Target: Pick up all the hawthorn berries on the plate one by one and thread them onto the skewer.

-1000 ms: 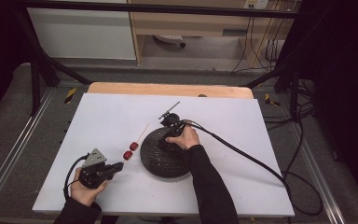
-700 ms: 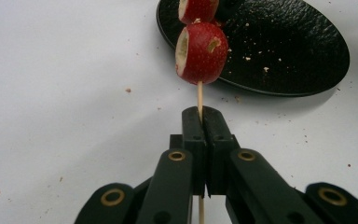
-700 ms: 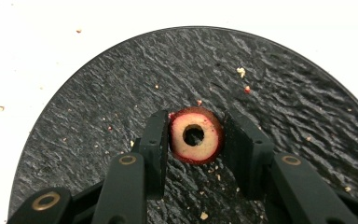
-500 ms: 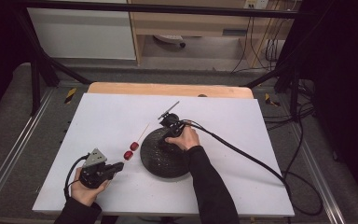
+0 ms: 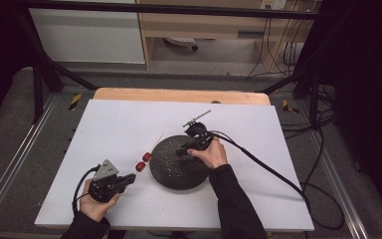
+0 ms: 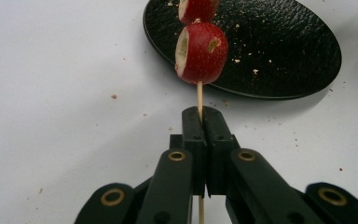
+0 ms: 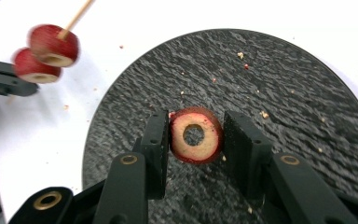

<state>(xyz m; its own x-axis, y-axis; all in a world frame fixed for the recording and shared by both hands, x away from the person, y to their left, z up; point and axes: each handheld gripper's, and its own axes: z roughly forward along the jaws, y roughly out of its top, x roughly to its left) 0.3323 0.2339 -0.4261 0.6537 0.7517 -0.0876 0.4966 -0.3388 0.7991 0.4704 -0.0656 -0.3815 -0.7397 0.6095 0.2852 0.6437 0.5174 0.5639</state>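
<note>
left gripper (image 5: 124, 180): low, level, clamped on skewer (image 6: 199, 95) | right gripper (image 7: 195, 140): angled down over plate (image 7: 307, 116), pinching hawthorn ring (image 7: 196, 135)

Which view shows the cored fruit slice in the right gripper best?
The right gripper view: the cored fruit slice sits between the right gripper jaws, cut face and centre hole toward the camera, above the black plate. In the high view the hand covers it. The left gripper view shows other pieces on a skewer.
</note>
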